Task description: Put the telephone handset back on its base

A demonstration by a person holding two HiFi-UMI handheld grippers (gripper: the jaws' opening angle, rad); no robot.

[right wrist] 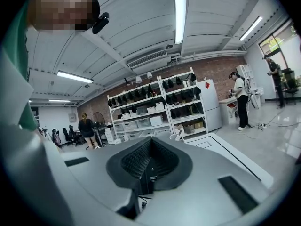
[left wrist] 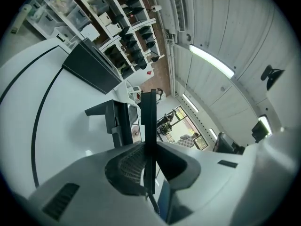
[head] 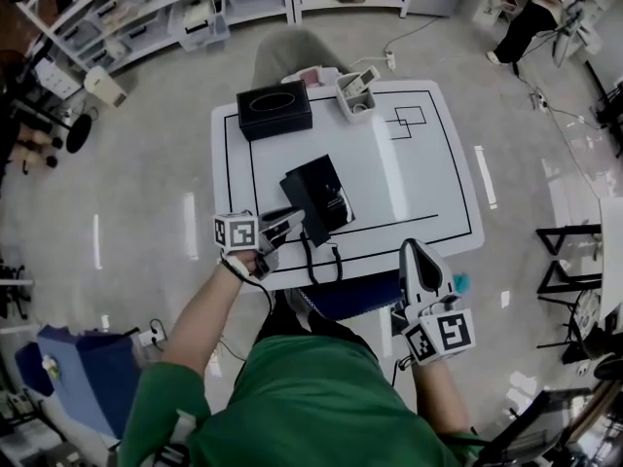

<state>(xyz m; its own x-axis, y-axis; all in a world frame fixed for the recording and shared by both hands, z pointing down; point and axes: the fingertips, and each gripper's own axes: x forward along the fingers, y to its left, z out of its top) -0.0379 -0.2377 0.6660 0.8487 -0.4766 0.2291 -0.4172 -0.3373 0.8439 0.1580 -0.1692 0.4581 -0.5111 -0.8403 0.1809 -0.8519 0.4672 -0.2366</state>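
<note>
The black telephone base point(head: 332, 187) sits near the front middle of the white table point(head: 428, 163). My left gripper point(head: 290, 225) is shut on the black handset point(head: 301, 203), which it holds at the base's left side. In the left gripper view the handset point(left wrist: 149, 121) stands as a thin dark bar between the jaws, with the base point(left wrist: 116, 120) just beyond it. A black cord point(head: 337, 261) hangs over the table's front edge. My right gripper point(head: 416, 257) is shut on nothing, off the table's front right edge and pointing up toward the room.
A black tissue box point(head: 274, 108) lies at the table's back left, and a white holder point(head: 355, 94) stands at the back middle. Shelving racks point(head: 146, 13) line the far wall. A person point(head: 531, 13) stands at the far right.
</note>
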